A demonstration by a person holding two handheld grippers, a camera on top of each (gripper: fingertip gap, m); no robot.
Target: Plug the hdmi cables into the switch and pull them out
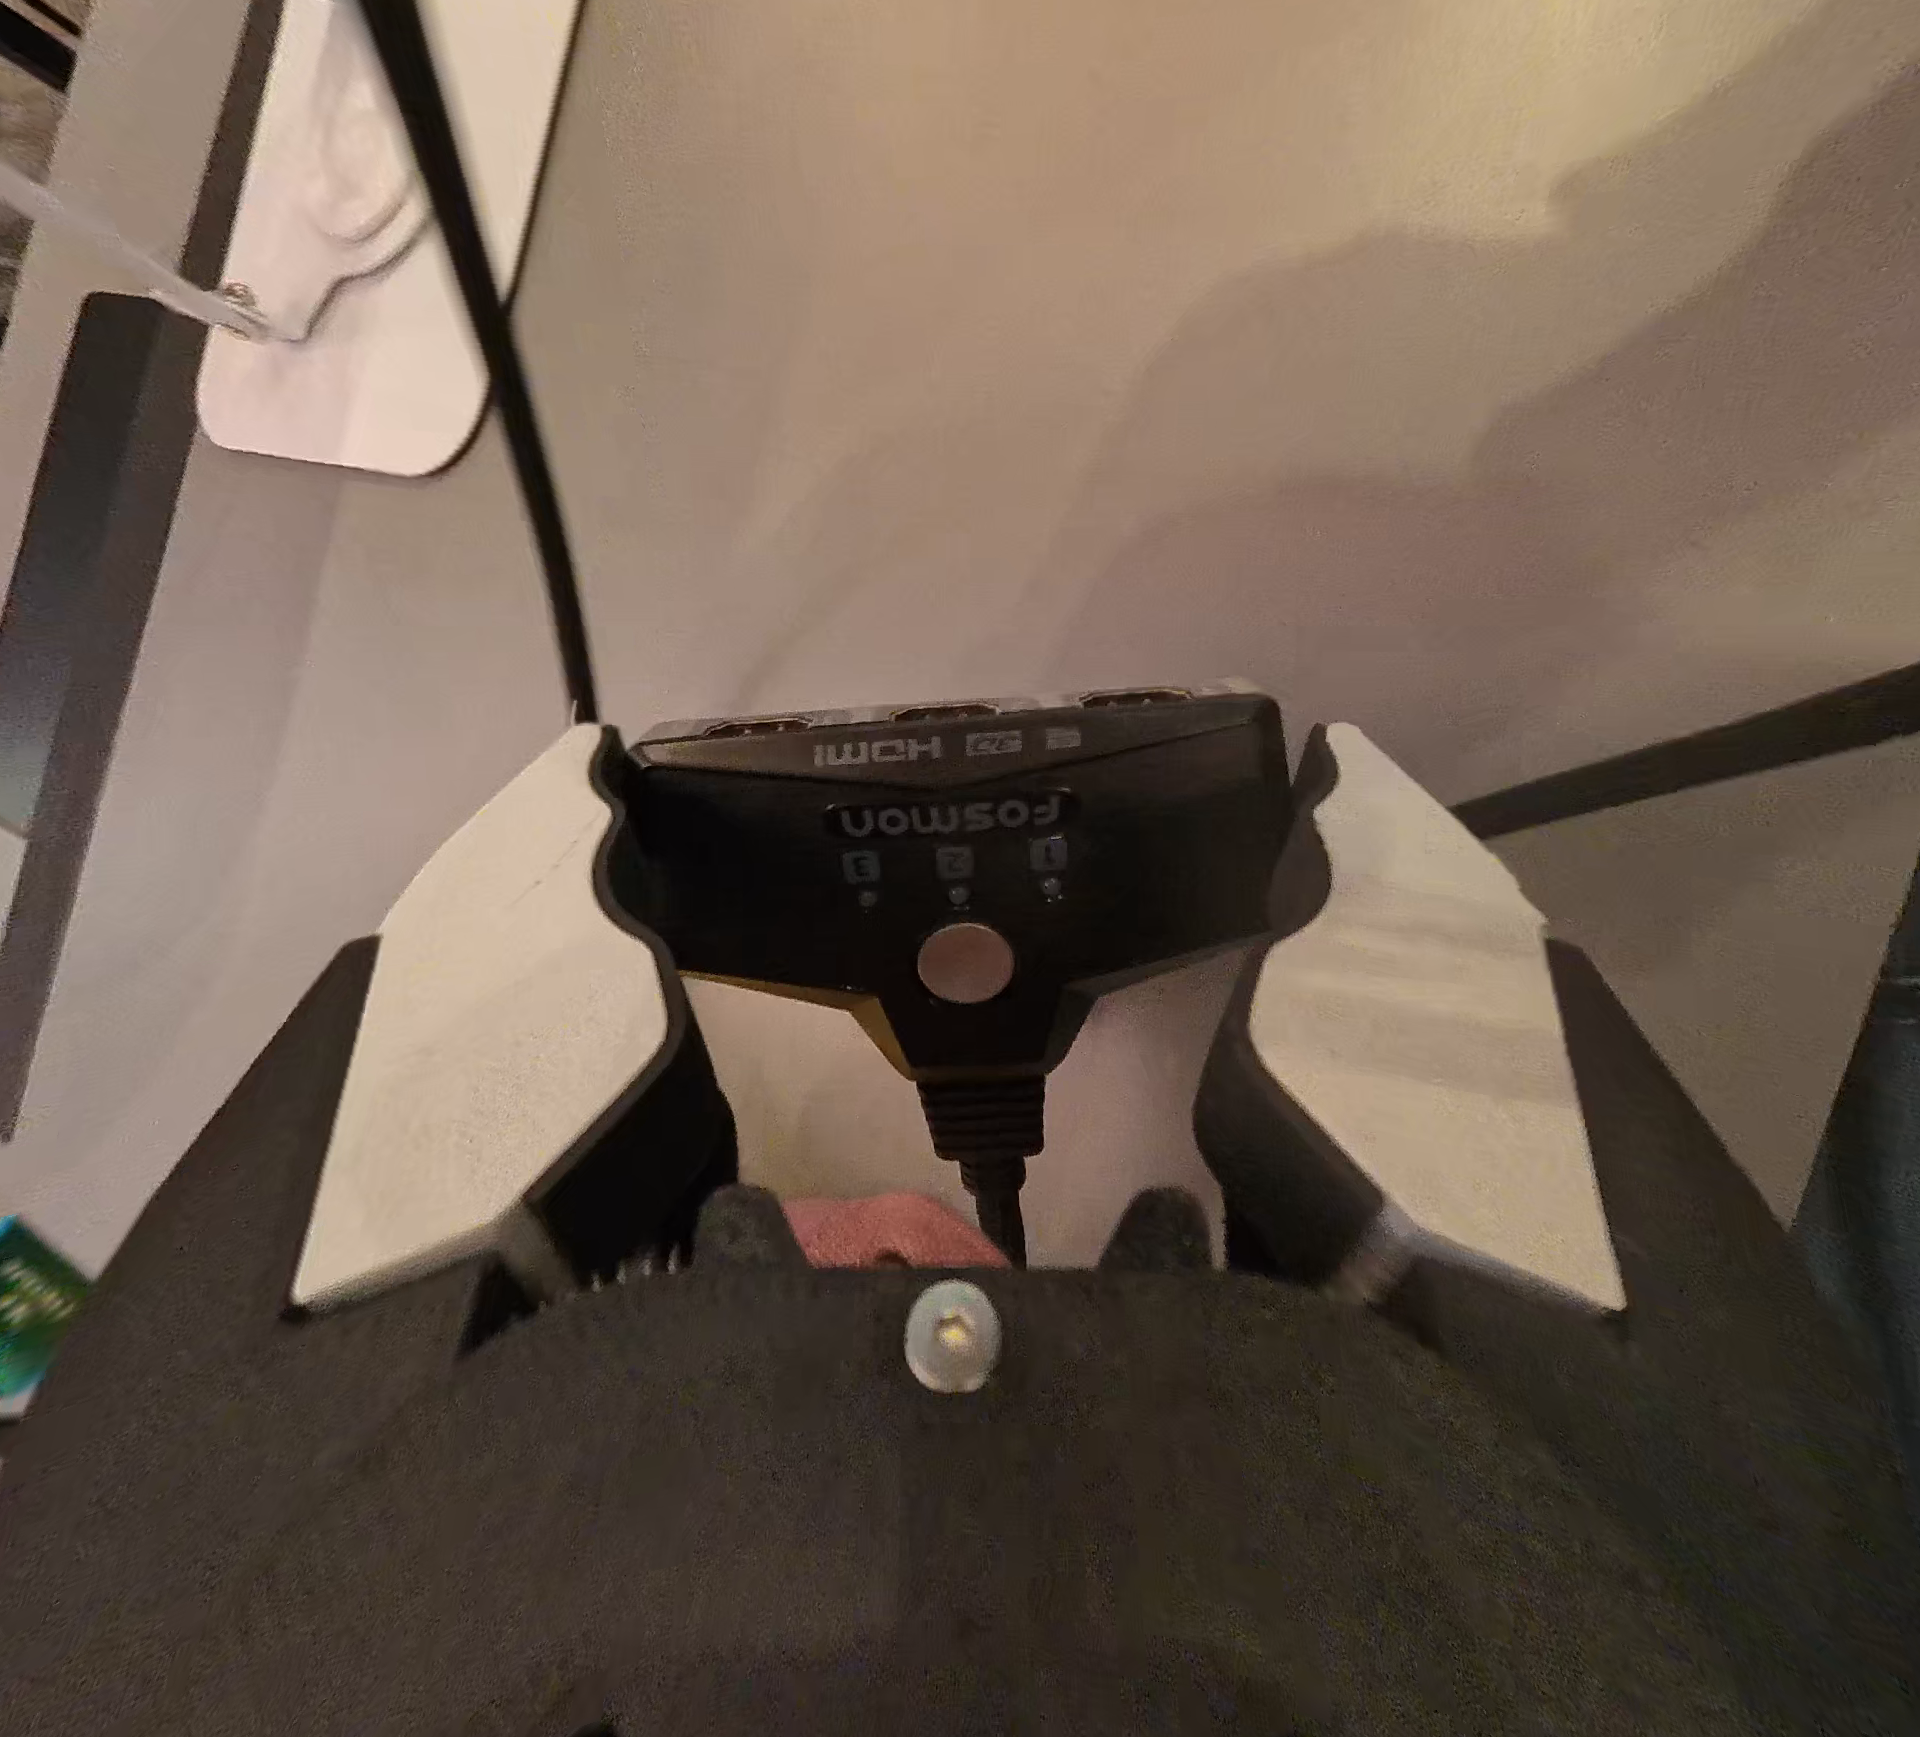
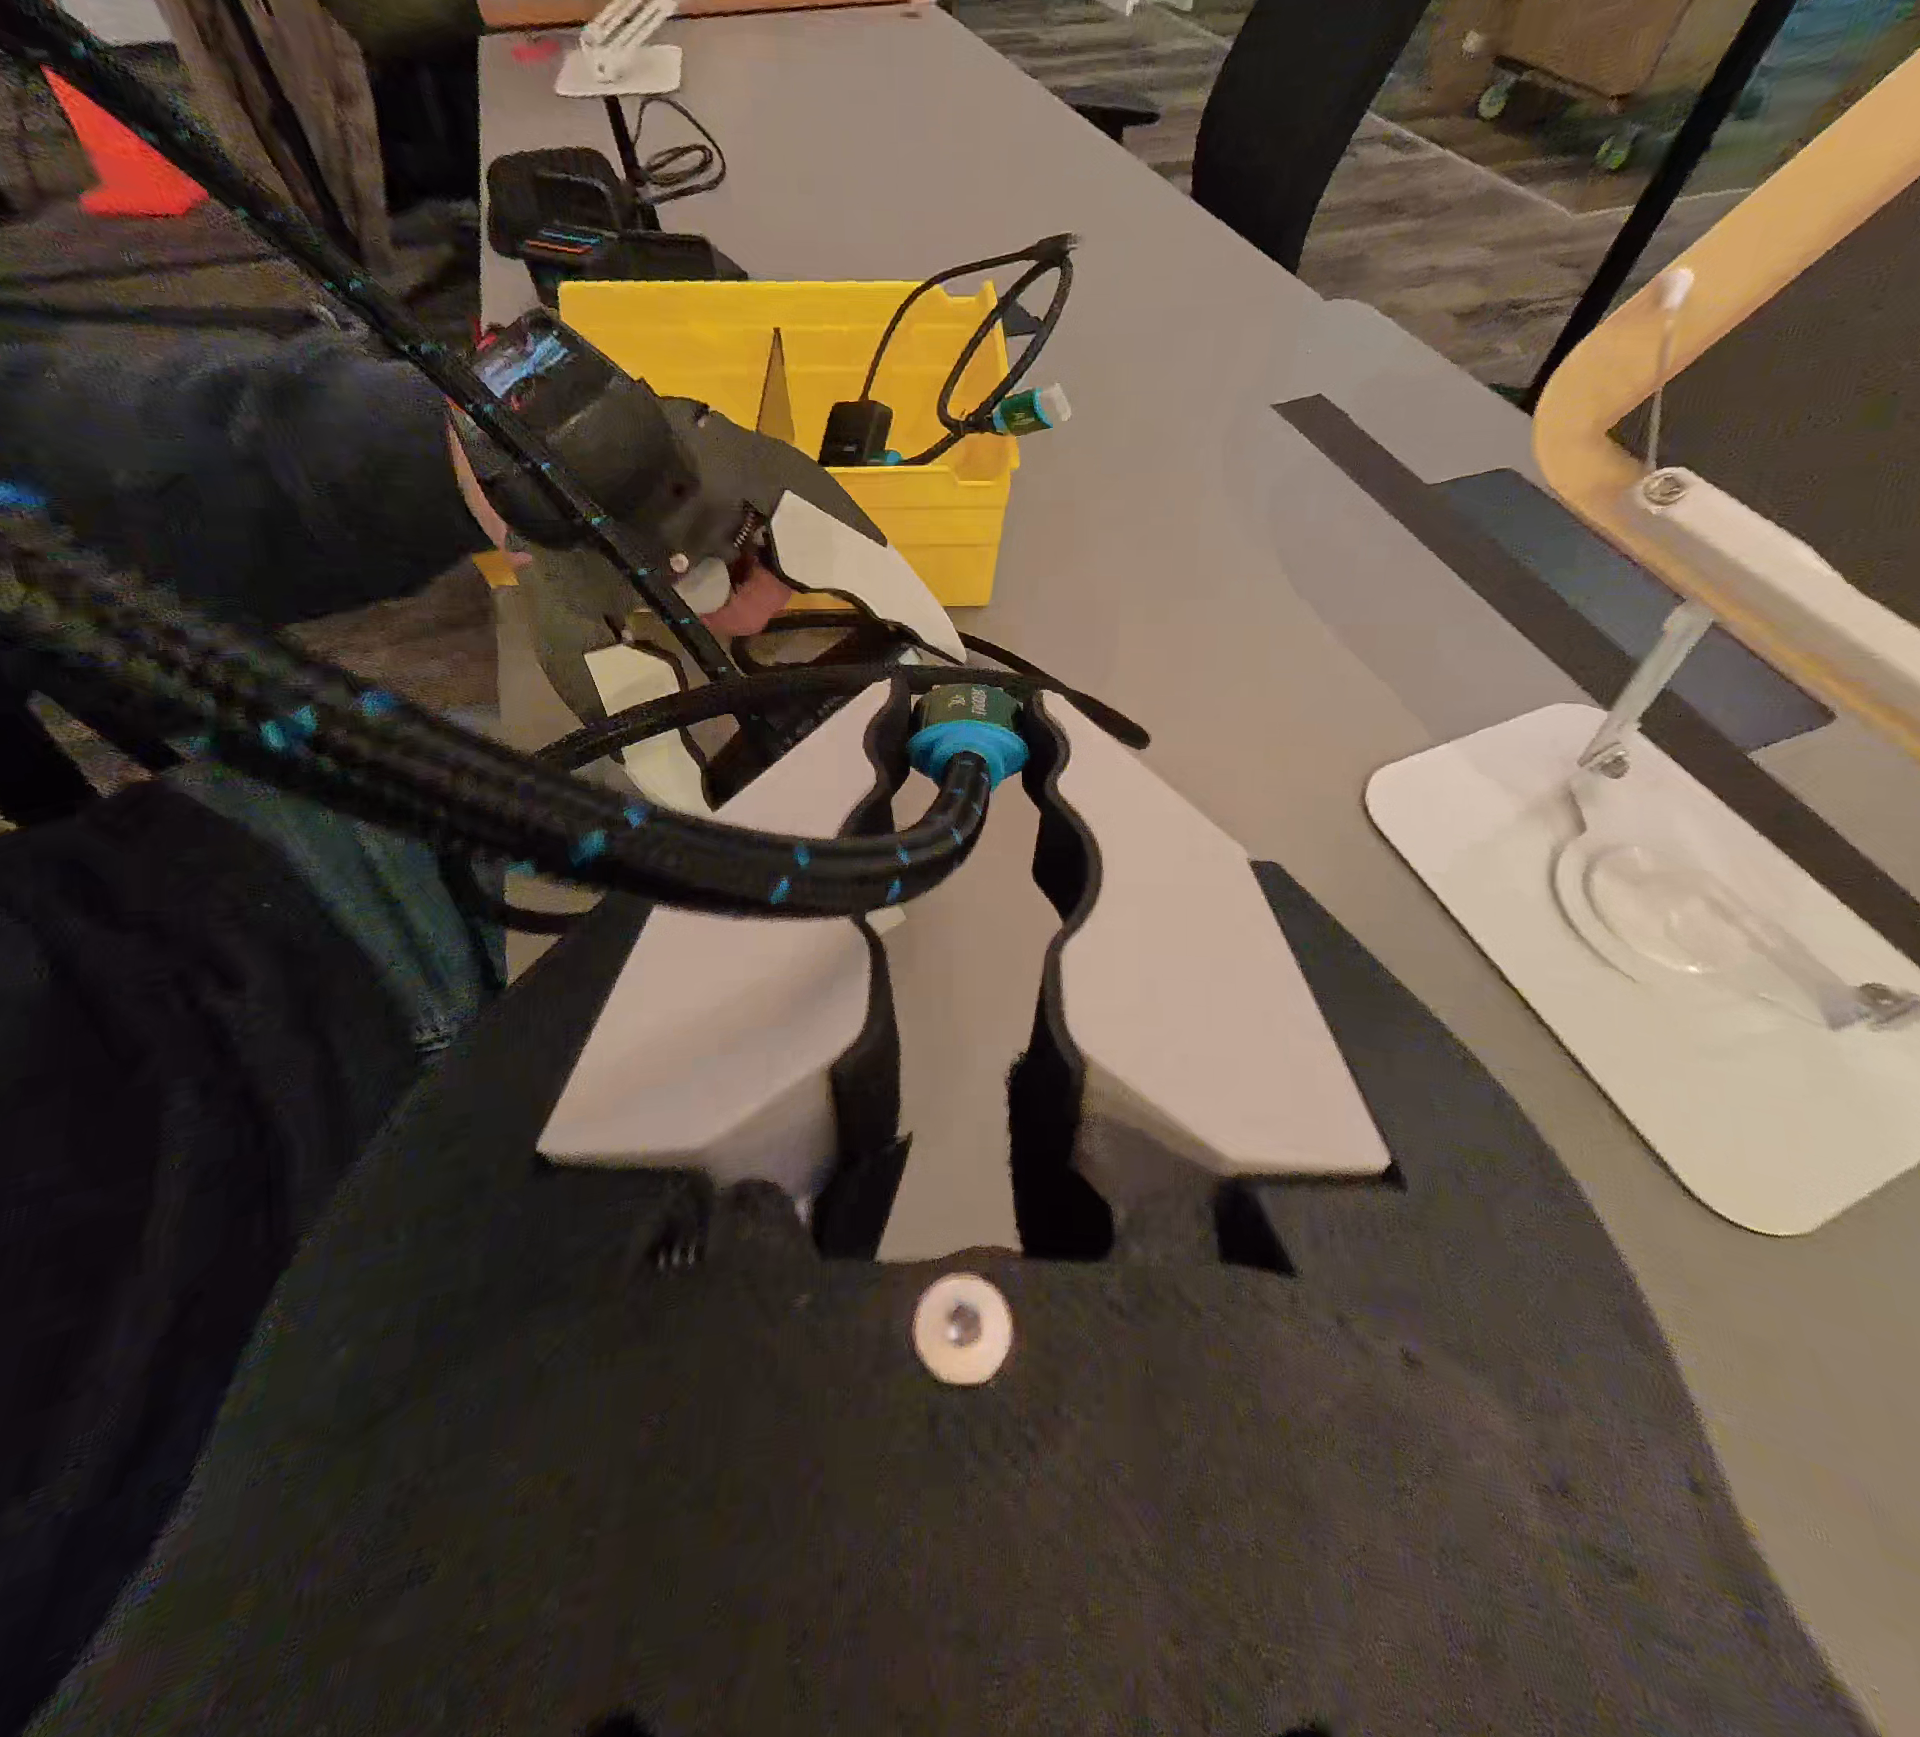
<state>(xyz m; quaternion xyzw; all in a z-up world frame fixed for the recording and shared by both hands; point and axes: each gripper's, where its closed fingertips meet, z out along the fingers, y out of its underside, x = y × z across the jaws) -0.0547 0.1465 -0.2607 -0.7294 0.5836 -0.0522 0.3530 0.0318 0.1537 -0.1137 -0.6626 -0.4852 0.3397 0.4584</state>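
Left claw [image 1: 956,856] pinches the black switch [image 1: 956,866] above bare grey counter [image 1: 1143,337], ports facing outward. Right claw [image 2: 961,731] pinches a green, blue-collared HDMI plug [image 2: 971,721] near the counter edge.

Ahead of my left fingers [image 1: 634,856] the grey tabletop [image 1: 1143,337] lies bare, and the switch [image 1: 956,856] fills the gap between them. A black cable [image 1: 468,253] and a white stand base [image 1: 405,160] stand off to their left. Beyond my right fingers [image 2: 1164,908] the table is open ahead and to the right as far as another white stand base [image 2: 1662,960]. To their left the braided cable [image 2: 520,814], my left gripper [image 2: 790,607] and a yellow bin [image 2: 831,430] crowd the way.
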